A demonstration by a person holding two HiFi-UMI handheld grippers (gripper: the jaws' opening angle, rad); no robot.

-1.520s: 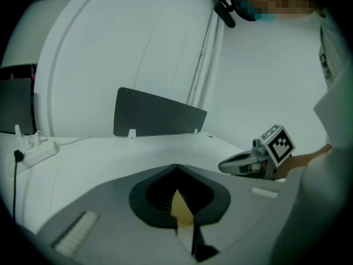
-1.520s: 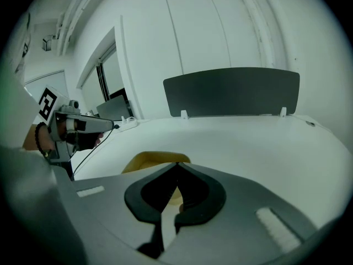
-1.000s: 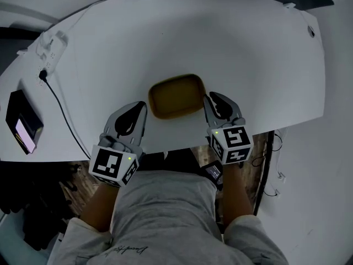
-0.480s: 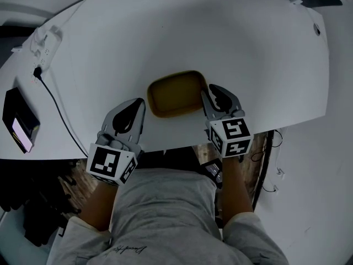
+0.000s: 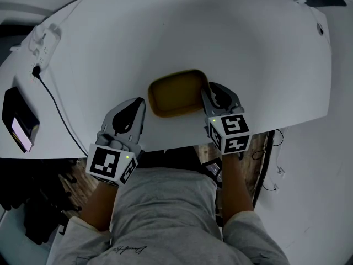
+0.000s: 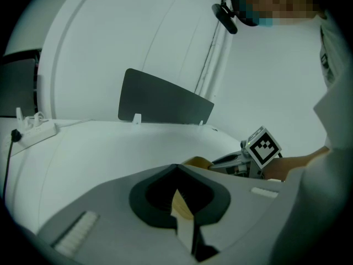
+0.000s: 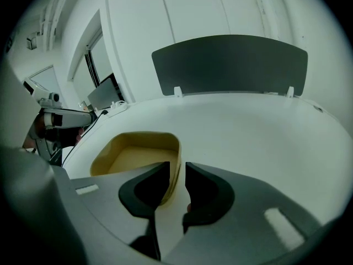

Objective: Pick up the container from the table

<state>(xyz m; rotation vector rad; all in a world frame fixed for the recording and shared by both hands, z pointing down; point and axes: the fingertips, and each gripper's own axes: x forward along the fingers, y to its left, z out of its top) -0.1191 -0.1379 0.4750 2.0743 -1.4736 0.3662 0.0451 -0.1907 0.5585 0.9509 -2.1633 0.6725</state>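
Observation:
A shallow yellow container (image 5: 177, 93) sits on the white table (image 5: 220, 43) near its front edge. My right gripper (image 5: 212, 94) is at the container's right side. In the right gripper view the jaws of that gripper (image 7: 177, 164) straddle the container's (image 7: 132, 153) right wall, closed to a narrow gap with the rim between them. My left gripper (image 5: 139, 104) rests on the table just left of the container, apart from it, shut with nothing held. In the left gripper view its tips (image 6: 176, 167) meet, and the container (image 6: 197, 161) peeks out behind them.
A power strip (image 5: 41, 43) with a black cable (image 5: 55, 104) and a black device (image 5: 19, 120) lie at the table's left. A dark panel (image 7: 229, 65) stands at the far edge. The person's torso is below the front edge (image 5: 165, 147).
The right gripper has shifted slightly left, onto the container's right rim. The left gripper and the container have stayed where they were.

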